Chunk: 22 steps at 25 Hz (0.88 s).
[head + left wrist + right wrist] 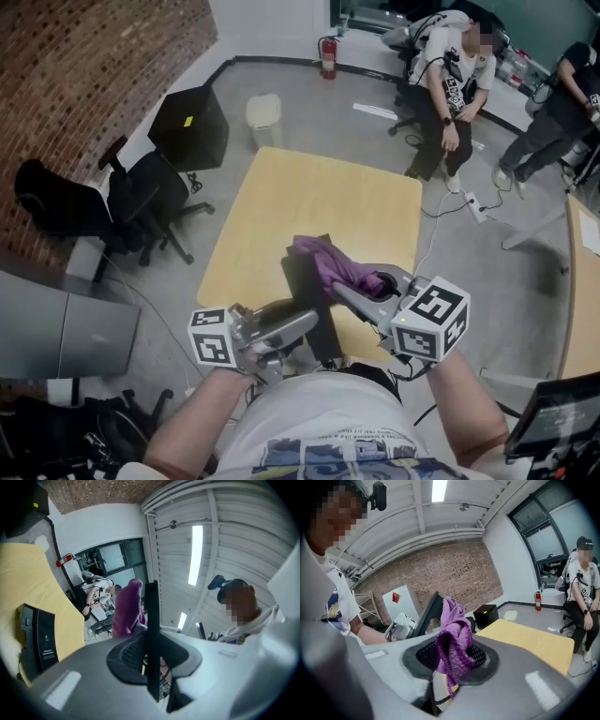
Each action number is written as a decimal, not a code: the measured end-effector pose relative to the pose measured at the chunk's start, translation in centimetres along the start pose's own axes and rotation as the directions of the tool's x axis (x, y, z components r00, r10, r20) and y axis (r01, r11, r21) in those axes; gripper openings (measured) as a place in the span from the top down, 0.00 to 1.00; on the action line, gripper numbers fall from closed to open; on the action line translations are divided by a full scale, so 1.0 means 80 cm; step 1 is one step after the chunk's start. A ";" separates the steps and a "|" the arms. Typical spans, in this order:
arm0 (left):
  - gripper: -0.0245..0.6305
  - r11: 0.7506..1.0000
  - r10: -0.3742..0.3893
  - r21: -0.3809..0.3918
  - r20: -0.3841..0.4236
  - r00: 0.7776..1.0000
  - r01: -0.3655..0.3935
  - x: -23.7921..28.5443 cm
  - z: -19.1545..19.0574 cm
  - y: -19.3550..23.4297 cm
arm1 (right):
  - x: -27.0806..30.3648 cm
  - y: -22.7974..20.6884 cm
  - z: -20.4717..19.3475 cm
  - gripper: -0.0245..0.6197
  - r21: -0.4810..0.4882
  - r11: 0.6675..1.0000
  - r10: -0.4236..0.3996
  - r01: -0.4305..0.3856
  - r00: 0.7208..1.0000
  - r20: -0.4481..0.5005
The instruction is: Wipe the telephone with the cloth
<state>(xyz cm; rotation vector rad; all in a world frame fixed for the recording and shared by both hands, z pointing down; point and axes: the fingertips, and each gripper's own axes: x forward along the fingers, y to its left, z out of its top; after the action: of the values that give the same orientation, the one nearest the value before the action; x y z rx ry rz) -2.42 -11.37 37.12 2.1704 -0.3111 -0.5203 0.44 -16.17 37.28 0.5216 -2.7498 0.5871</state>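
The telephone is a thin black slab held up over the near edge of the yellow table. My left gripper is shut on its lower end. In the left gripper view the telephone stands edge-on between the jaws. A purple cloth is bunched in my right gripper, which is shut on it. The cloth lies against the telephone's upper part. From the right gripper view the cloth hangs out of the jaws, with the telephone just behind it.
A black case lies on the table below the telephone. Around the table are a black office chair, a black box and a white bin. A person sits at the back right, and another table stands to the right.
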 end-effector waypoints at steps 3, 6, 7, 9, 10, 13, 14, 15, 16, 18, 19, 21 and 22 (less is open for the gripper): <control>0.83 1.000 -0.005 -0.003 0.002 1.000 0.005 -0.003 0.000 0.001 | 0.016 0.016 0.010 0.83 -0.022 0.999 0.045 -0.044 0.999 0.008; 0.83 1.000 0.003 -0.002 0.016 1.000 -0.003 -0.008 0.005 0.002 | 0.023 0.025 0.004 0.83 -0.027 0.997 0.073 -0.074 0.997 -0.012; 0.83 1.000 0.006 -0.001 0.021 1.000 -0.006 -0.009 0.006 0.002 | 0.022 0.027 -0.001 0.83 -0.029 0.996 0.081 -0.082 0.996 -0.021; 0.83 1.000 0.008 0.001 0.032 0.999 -0.008 -0.013 0.008 0.002 | 0.021 0.033 -0.009 0.83 -0.036 0.994 0.099 -0.100 0.994 -0.042; 0.83 1.000 0.011 0.002 0.039 0.999 -0.011 -0.017 0.010 0.002 | 0.022 0.037 -0.013 0.83 -0.041 0.993 0.108 -0.110 0.993 -0.052; 0.83 1.000 0.019 0.006 0.064 0.998 -0.020 -0.028 0.021 0.005 | 0.024 0.047 -0.023 0.83 -0.046 0.990 0.130 -0.134 0.989 -0.073; 0.83 1.000 0.021 0.006 0.071 0.997 -0.021 -0.031 0.024 0.005 | 0.024 0.049 -0.027 0.83 -0.046 0.989 0.134 -0.138 0.988 -0.080; 0.83 1.000 0.022 0.005 0.078 0.997 -0.023 -0.033 0.026 0.006 | 0.024 0.051 -0.032 0.83 -0.045 0.989 0.137 -0.141 0.987 -0.089; 0.83 1.000 0.024 0.005 0.083 0.996 -0.025 -0.034 0.028 0.007 | 0.023 0.053 -0.037 0.83 -0.043 0.989 0.139 -0.144 0.985 -0.097; 0.83 1.000 0.026 0.004 0.094 0.995 -0.026 -0.036 0.032 0.008 | 0.019 0.055 -0.047 0.83 -0.034 0.989 0.142 -0.146 0.984 -0.110; 0.83 1.000 0.027 0.001 0.100 0.995 -0.027 -0.036 0.035 0.008 | 0.017 0.056 -0.052 0.83 -0.026 0.989 0.143 -0.147 0.983 -0.116; 0.83 1.000 0.030 -0.002 0.111 0.993 -0.030 -0.038 0.039 0.009 | 0.012 0.059 -0.062 0.83 -0.014 0.989 0.145 -0.148 0.981 -0.131; 0.83 1.000 0.031 -0.001 0.114 0.993 -0.032 -0.039 0.042 0.010 | 0.010 0.061 -0.068 0.83 -0.011 0.989 0.146 -0.149 0.979 -0.140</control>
<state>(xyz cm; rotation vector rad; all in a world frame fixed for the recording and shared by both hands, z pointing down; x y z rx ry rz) -6.77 -12.92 36.74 2.1368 -0.4071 -0.6280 -1.21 -9.86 40.69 0.2627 -2.6731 0.6038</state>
